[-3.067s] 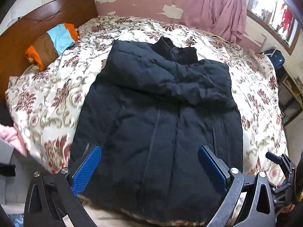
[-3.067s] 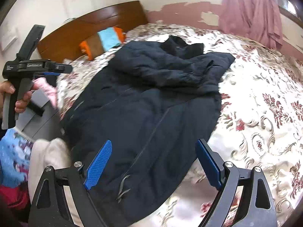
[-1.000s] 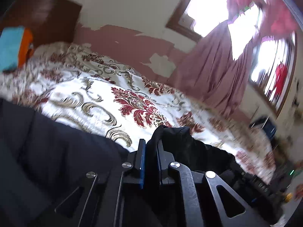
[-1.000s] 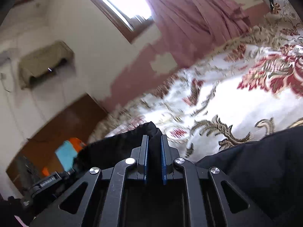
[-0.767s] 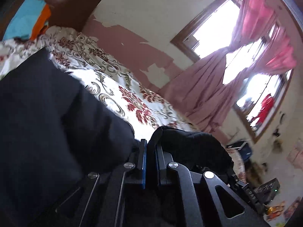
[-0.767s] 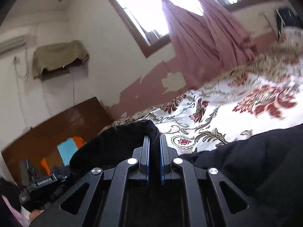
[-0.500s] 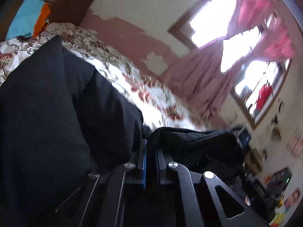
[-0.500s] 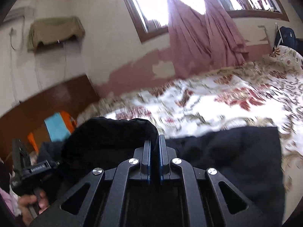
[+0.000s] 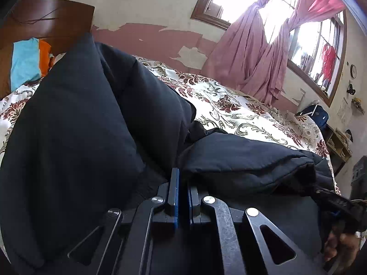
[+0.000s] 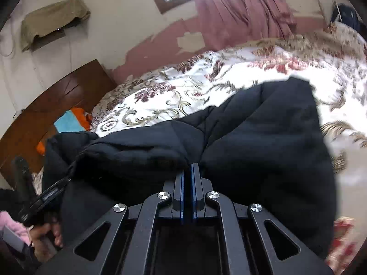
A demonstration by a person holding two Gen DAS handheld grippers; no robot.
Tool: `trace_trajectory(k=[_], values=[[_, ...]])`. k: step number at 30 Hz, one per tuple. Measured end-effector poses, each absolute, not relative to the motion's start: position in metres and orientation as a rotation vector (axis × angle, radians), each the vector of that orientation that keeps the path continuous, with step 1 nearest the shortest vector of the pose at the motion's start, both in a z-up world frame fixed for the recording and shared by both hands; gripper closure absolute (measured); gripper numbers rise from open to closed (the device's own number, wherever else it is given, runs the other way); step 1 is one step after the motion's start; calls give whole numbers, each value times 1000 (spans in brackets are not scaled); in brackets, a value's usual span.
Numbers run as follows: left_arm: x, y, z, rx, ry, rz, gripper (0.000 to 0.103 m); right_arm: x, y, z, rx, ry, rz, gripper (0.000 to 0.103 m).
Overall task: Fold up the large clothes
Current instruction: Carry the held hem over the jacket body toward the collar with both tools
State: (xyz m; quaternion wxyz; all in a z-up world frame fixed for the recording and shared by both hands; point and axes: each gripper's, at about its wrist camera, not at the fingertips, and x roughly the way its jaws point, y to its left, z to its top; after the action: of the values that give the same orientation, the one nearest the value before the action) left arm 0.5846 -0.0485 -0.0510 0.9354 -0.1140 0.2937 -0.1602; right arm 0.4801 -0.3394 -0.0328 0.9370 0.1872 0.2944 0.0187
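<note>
A large dark navy padded jacket (image 9: 75,126) lies on the floral bedspread (image 9: 240,112), its lower part lifted and doubled over toward the collar end. My left gripper (image 9: 182,178) is shut on the jacket's hem, with dark fabric pinched between the blue pads. My right gripper (image 10: 190,171) is shut on the hem too; the jacket (image 10: 263,137) bulges on both sides of it. The right gripper's body shows at the left wrist view's right edge (image 9: 337,202); the left gripper's body shows at the right wrist view's left edge (image 10: 43,197).
A wooden headboard (image 9: 48,20) with an orange and blue pillow (image 9: 27,59) stands at the far left. Pink curtains (image 9: 259,52) hang at the window behind the bed. A shelf unit (image 9: 337,144) stands at the right of the bed.
Both grippers closed on the jacket's bottom hem, lifted it and carried it forward over the body of the jacket. In the last half second the folded part has come lower toward the bed.
</note>
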Motion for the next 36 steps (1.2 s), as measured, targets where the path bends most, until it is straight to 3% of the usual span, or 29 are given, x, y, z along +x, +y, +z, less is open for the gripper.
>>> trace_trajectory(k=[5, 9, 12, 16, 22, 30, 36], values=[[581, -51, -51, -224, 589, -324, 97, 466, -319, 23, 152, 489, 7, 98], [577, -48, -52, -227, 582, -330, 97, 513, -307, 37, 181, 562, 82, 98], [577, -46, -52, -236, 577, -343, 97, 547, -299, 6, 244, 739, 143, 98], [575, -42, -52, -253, 569, -379, 96, 551, -291, -37, 244, 816, 163, 98], [564, -36, -45, -286, 506, -470, 93, 546, -307, -62, 411, 793, 213, 98], [532, -24, -15, -367, 280, -613, 92, 543, -305, -70, 427, 747, 214, 98], [557, -67, -18, -205, 470, -538, 92, 541, -305, -71, 427, 730, 209, 98]])
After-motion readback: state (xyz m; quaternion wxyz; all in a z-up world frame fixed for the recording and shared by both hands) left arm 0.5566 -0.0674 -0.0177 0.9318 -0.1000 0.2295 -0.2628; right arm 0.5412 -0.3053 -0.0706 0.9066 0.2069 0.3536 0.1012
